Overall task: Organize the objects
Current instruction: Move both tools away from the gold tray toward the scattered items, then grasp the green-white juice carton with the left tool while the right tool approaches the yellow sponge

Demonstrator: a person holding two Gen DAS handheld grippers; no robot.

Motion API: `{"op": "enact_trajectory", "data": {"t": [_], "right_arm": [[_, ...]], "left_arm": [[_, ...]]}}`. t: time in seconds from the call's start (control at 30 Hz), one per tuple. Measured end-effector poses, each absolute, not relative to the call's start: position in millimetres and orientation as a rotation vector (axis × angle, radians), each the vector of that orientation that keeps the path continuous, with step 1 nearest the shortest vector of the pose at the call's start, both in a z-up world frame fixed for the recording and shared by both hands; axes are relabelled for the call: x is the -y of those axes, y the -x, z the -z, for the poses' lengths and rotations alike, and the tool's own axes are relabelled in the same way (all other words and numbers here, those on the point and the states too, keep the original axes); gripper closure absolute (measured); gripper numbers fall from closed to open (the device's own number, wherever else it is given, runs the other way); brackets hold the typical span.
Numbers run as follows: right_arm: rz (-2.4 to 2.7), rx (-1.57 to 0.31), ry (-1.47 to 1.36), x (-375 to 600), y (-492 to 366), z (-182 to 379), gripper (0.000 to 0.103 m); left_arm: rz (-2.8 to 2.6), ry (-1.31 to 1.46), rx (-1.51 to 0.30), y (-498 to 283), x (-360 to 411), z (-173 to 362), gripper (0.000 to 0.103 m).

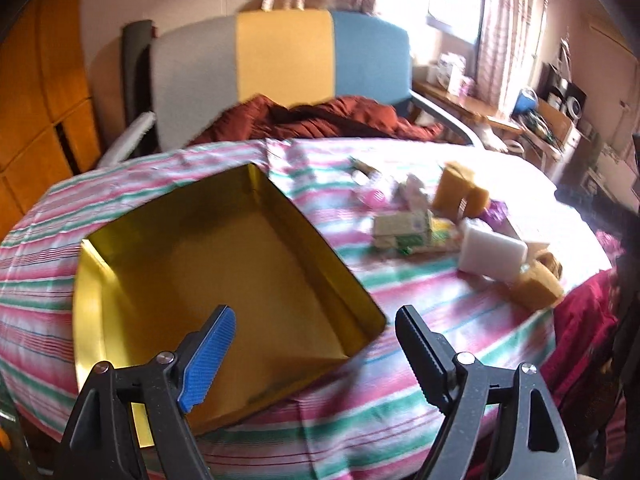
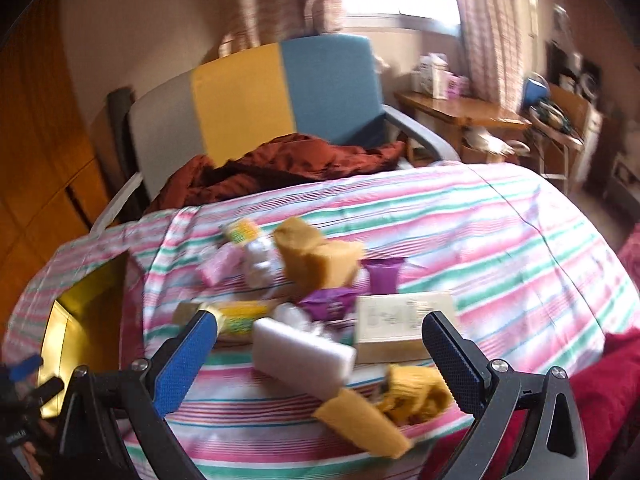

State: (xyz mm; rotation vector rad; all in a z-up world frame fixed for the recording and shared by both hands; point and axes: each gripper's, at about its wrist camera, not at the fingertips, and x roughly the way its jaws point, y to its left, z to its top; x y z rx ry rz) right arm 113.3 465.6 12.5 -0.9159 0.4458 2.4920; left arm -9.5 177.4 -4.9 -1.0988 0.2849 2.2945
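Nothing seems packed yet: the tin (image 1: 224, 264) sits empty, the clutter (image 2: 304, 320) lies right of it, both jaws wide open, holding nothing.

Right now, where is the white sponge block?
In the right wrist view the white sponge block lies on the striped cloth just ahead of the open right gripper, between the yellow-green packet and the beige box.
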Motion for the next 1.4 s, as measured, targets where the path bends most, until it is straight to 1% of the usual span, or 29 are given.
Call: {"op": "enact_trajectory", "data": {"t": [0.13,0.27,0.4,0.47,0.53,0.57,0.67,0.77,0.87,0.9,1.17,1.2,1.23,1.3,1.4], "right_arm": [[-2.422,-0.581,0.851,-504,-133,-12,0.000],[-2.375,-0.725,0.803,-535,-147,2,0.000],[-2.328,-0.901,0.764,-557,-157,20,0.000],[-2.340,-0.949,0.733,-559,-156,21,0.000],[-2.347,-0.930,0.745,-557,-153,22,0.000],[-2.359,-0.925,0.755,-556,-151,22,0.000],[-2.393,-0.903,0.790,-550,-145,22,0.000],[-2.412,-0.902,0.799,-548,-144,23,0.000],[-2.419,-0.926,0.806,-549,-144,25,0.000],[-2.420,-0.932,0.806,-549,-144,26,0.000],[-2.425,-0.946,0.842,-549,-139,30,0.000],[-2.426,-0.943,0.849,-548,-138,30,0.000],[-2.428,-0.940,0.856,-547,-137,31,0.000],[-2.424,-0.924,0.860,-546,-136,30,0.000],[-2.420,-0.910,0.853,-547,-136,30,0.000]], "left_arm": [[-2.200,1.144,-0.308,6,-200,13,0.019],[-2.119,1.135,-0.321,-1,-225,12,0.019],[-2.018,1.175,-0.275,4,-250,15,0.019],[-1.990,1.226,-0.229,14,-259,18,0.020],[-1.961,1.270,-0.162,24,-266,20,0.021],[-1.976,1.276,-0.160,29,-269,20,0.021],[-2.026,1.223,-0.251,36,-286,20,0.021],[-1.999,1.269,-0.297,51,-300,30,0.020],[-1.994,1.296,-0.317,69,-312,39,0.019],[-1.991,1.303,-0.327,75,-315,43,0.016],[-1.902,1.391,-0.297,110,-340,74,0.015],[-1.885,1.405,-0.278,113,-341,78,0.017],[-1.871,1.420,-0.258,116,-341,82,0.026],[-1.859,1.428,-0.226,119,-340,83,0.029],[-1.864,1.374,-0.204,113,-336,76,0.029]]}}
